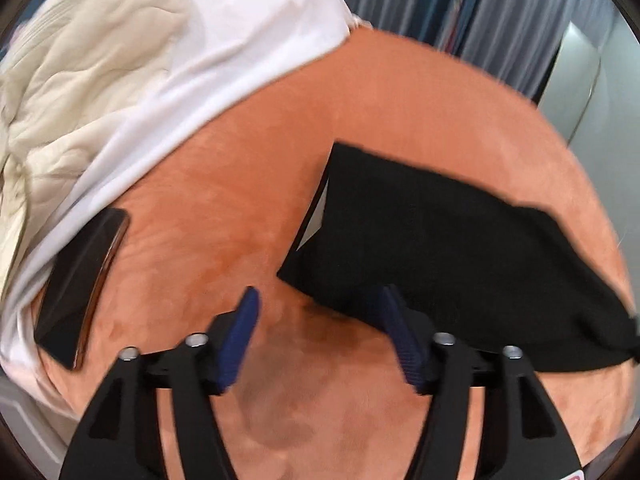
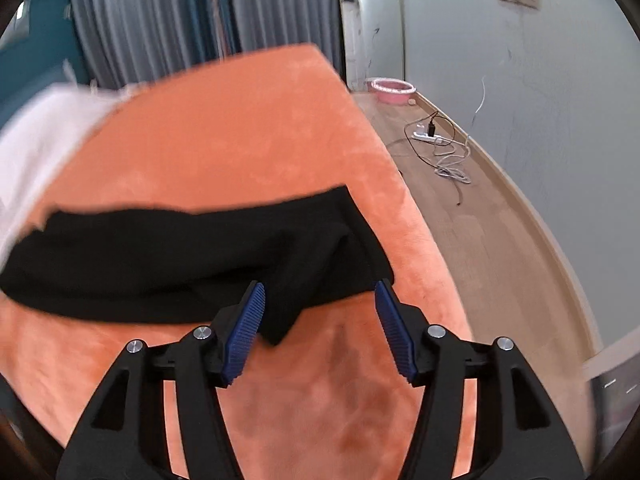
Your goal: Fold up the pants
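**Both jaws open over the folded black pants**

I hold both grippers tilted down over an orange plush bed cover [image 1: 248,184]. The black pants [image 1: 440,248] lie on it as a flat, folded bundle, stretched across the cover from side to side.

My left gripper [image 1: 316,312] has its jaws parted, and nothing is clamped between the blue ribbed pads [image 1: 240,336]. The near edge of the pants lies just behind the right-hand pad of this gripper, whose tip overlaps the cloth in the view; the left-hand pad stands over bare orange cover. I cannot tell whether that pad touches the fabric.

My right gripper [image 2: 320,312] is likewise parted. A loose corner of the pants [image 2: 180,256] hangs toward me in the gap between its pads [image 2: 244,336], close beside the left-hand one, but the pads do not press on it.

To the left of the pants, in the left wrist view, a white sheet [image 1: 224,52] lies over the cover, with a cream quilted blanket [image 1: 80,72] beyond it and a dark phone [image 1: 80,284] at the sheet's edge. In the right wrist view, a wooden floor [image 2: 492,240] runs along the bed, with a power strip and tangled cables [image 2: 440,148] and a pink basin [image 2: 392,90] near the grey wall. Pleated curtains [image 2: 168,20] hang behind the bed.
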Available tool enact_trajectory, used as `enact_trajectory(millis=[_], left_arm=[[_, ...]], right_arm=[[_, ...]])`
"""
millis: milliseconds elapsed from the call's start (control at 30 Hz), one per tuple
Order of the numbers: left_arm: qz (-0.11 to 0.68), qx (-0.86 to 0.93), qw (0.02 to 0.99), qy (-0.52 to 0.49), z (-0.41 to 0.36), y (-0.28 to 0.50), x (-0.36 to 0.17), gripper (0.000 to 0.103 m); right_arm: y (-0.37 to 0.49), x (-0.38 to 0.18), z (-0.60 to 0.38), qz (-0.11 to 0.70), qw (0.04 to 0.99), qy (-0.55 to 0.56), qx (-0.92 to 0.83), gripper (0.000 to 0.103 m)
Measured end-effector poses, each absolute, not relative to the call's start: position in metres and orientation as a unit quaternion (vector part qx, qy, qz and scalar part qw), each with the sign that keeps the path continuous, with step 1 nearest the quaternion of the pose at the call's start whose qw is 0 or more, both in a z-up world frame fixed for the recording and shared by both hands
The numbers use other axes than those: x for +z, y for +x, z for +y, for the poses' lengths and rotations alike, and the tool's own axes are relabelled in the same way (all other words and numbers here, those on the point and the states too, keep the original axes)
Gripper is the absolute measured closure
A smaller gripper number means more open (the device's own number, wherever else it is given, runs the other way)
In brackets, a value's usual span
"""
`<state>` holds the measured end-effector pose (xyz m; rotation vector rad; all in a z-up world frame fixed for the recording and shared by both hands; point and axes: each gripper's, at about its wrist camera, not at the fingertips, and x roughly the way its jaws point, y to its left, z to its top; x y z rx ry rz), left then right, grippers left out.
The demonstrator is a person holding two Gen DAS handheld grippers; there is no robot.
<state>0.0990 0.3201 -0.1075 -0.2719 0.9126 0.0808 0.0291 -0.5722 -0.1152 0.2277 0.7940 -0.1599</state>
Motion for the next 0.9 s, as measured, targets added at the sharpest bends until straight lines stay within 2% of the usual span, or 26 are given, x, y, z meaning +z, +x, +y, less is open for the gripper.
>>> enact_trajectory(millis=[33,233,433,567,600,633,667,700,767,900], left_arm=[[0.431,0.034,0.889,-0.151,0.321,0.093,-0.103,0.033],[0.439,-0.014,0.854,-0.277,0.307,0.085,-0.117,0.033],[0.446,-0.029,0.785,-0.430,0.308,0.109,-0.156,0.036],[0.418,-0.013,0.800,-0.431,0.317,0.123,-0.140,0.041],[0.418,-0.013,0.806,-0.418,0.317,0.129,-0.134,0.049],[0.427,-0.016,0.809,-0.403,0.315,0.137,-0.131,0.073],[0.443,-0.024,0.809,-0.385,0.313,0.145,-0.130,0.091],[0.468,-0.035,0.805,-0.364,0.309,0.158,-0.133,0.103],[0.483,-0.026,0.807,-0.340,0.311,0.166,-0.132,0.103],[0.450,0.011,0.832,-0.324,0.340,0.151,-0.104,0.103]], right_arm=[[0.022,-0.110,-0.571,0.373,0.916,0.129,-0.073,0.047],[-0.002,-0.106,-0.534,0.323,0.925,0.198,-0.034,0.047],[-0.003,-0.125,-0.479,0.349,0.912,0.216,0.004,0.047],[-0.011,-0.132,-0.450,0.368,0.903,0.221,0.026,0.047],[-0.010,-0.132,-0.448,0.370,0.902,0.221,0.027,0.047],[-0.008,-0.132,-0.443,0.370,0.902,0.220,0.027,0.047],[-0.008,-0.133,-0.439,0.371,0.901,0.221,0.030,0.047],[-0.007,-0.134,-0.436,0.372,0.901,0.222,0.031,0.047],[-0.003,-0.135,-0.436,0.374,0.899,0.226,0.029,0.047],[-0.005,-0.130,-0.439,0.367,0.901,0.230,0.010,0.047]])
